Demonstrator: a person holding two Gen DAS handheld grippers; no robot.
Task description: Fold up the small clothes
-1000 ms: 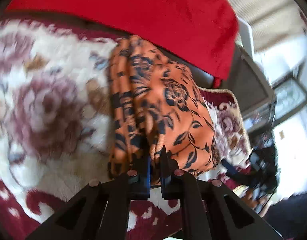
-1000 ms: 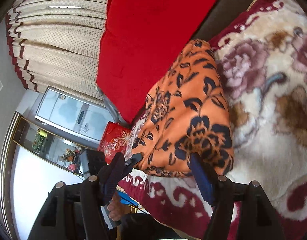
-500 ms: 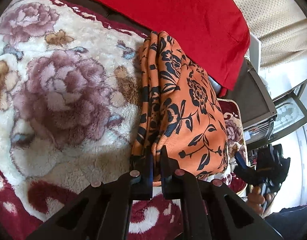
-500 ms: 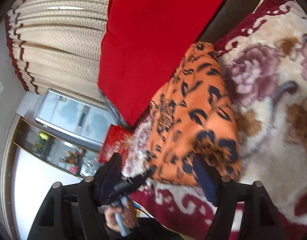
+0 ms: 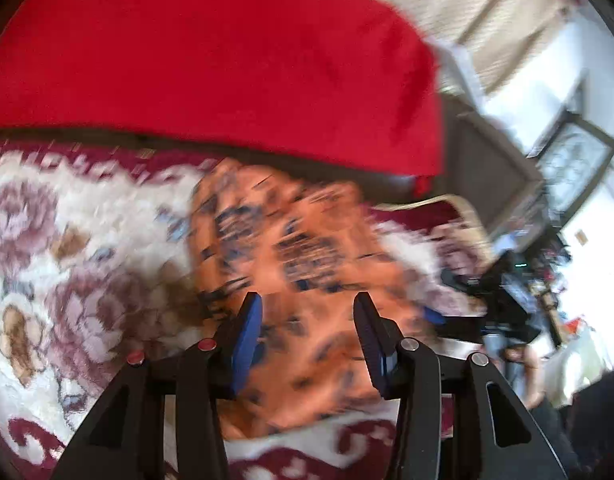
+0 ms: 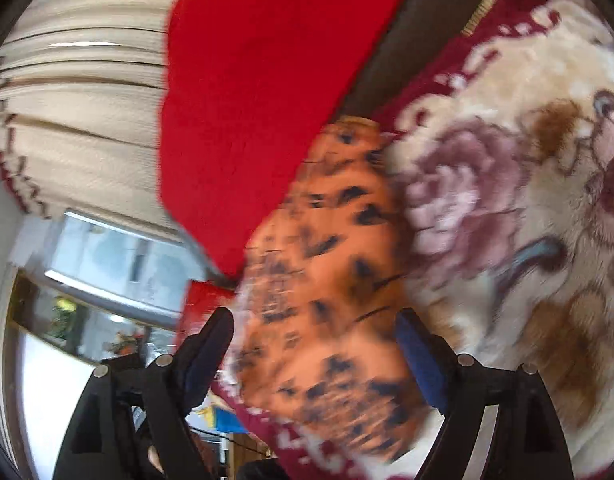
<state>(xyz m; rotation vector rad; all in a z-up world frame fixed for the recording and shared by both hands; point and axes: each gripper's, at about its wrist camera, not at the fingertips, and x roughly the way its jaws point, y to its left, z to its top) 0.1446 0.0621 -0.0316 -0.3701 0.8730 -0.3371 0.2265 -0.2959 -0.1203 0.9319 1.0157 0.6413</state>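
my left fingers (image 5: 307, 320) stand spread wide, gripping nothing, above the orange floral garment (image 5: 291, 264), which lies in a folded bundle on the flowered plush blanket (image 5: 67, 280) just below a red cushion (image 5: 211, 60). my right fingers (image 6: 319, 344) are equally parted and empty, framing the same bundle (image 6: 331, 280). the picture is blurred, but the folding looks largely done; squaring edges may remain.

One orange floral garment (image 5: 307, 264), one floral blanket (image 5: 87, 280), one red cloth (image 5: 227, 60)
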